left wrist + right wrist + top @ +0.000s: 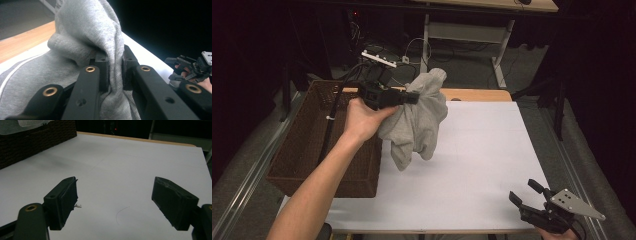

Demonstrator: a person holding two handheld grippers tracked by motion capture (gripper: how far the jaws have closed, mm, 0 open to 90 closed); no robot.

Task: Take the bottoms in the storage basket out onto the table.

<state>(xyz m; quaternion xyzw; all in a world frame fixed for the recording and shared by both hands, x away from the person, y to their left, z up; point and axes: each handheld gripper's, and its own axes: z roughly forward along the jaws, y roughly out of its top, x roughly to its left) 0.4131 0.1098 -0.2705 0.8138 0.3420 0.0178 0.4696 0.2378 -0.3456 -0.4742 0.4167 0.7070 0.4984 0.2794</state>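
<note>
I hold a grey sweatshirt (419, 117) up in the air with my left gripper (409, 98), above the near-left part of the white-covered desk (477, 165) and just beside the brown wicker basket (307, 145) that stands at the desk's left edge. In the left gripper view the two black jaws are clamped on a single bunched fold of the grey knit, with cloth bulging above and below the pads; the rest of the garment hangs down in loose folds, its lowest part well clear of the desk or close to it, I cannot tell which. My right gripper (532, 197) rests low at the near-right corner of the desk, jaws spread wide with nothing between them, well apart from the sweatshirt. I judge the main risk to be the grip itself: only a narrow pinch of soft fabric is caught, so the weight of the hanging garment could draw the fold out if I swing or jerk my arm. A second risk is the basket: a dangling sleeve or hem could drag on its woven rim and snag. With my right gripper so far off, it cannot catch the cloth if it slips.
</note>
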